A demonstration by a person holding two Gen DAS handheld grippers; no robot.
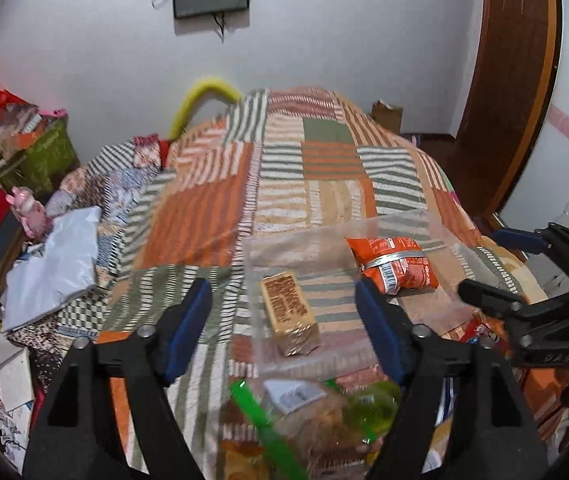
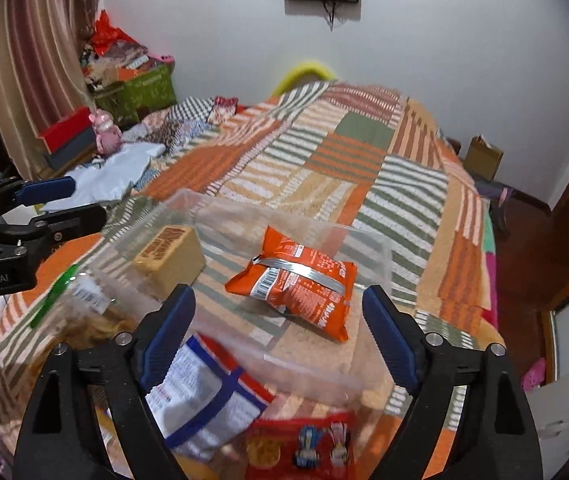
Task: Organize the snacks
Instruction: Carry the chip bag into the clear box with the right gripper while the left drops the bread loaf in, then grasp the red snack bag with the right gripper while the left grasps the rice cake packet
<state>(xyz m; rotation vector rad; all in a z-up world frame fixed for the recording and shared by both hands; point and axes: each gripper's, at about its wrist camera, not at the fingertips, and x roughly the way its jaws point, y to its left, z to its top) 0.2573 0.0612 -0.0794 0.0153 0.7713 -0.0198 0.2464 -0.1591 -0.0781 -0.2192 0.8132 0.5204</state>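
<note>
A clear plastic bin on the patchwork bed holds an orange snack packet and a tan snack block. Both the left tongs and right tongs angle downward over it, spread wide and gripping nothing.

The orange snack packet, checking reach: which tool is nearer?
Right. The right tool faces the orange snack packet directly; the left tool sits farther left, facing the tan block.
</note>
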